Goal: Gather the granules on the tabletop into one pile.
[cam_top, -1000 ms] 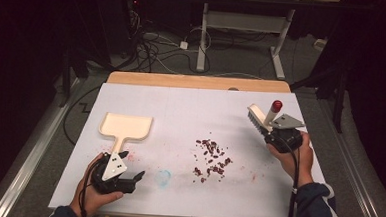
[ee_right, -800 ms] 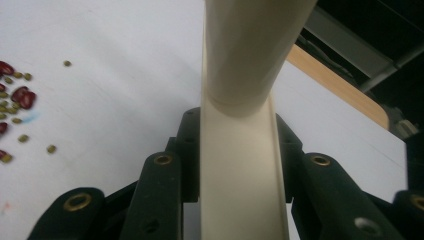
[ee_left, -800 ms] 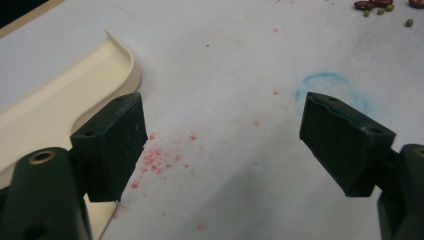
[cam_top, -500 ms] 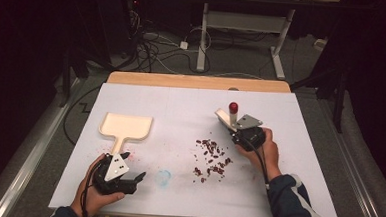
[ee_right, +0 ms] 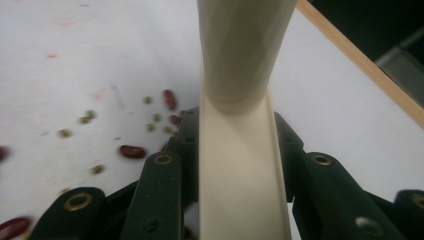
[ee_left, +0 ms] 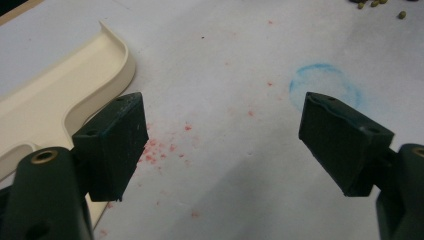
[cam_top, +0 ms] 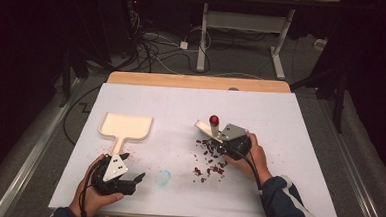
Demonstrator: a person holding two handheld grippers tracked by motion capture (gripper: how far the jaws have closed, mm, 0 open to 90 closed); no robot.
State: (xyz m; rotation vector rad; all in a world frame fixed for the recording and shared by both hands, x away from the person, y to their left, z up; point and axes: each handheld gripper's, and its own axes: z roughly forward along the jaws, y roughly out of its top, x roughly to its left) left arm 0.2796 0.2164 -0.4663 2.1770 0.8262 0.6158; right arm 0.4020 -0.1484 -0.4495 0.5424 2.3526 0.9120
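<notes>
The right tool [cam_top: 218, 138] grips a brush [cam_top: 207, 128] at frame center, its head touching the beans' [cam_top: 209, 162] upper edge. The dustpan [cam_top: 125, 127] lies left of the beans, handle pointing at the left tool [cam_top: 136, 181], which gapes wide and empty at lower left.

Black claw [ee_left: 227, 150] with brass screws; navy sleeve [cam_top: 288, 206], white stripe.

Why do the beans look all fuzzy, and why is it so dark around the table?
In the right gripper view the beans lie beyond the sharp zone, and the cream brush handle looms close. In the high view light falls on the white table, leaving the floor dim. In the left gripper view the jaws cast soft shadows.
</notes>
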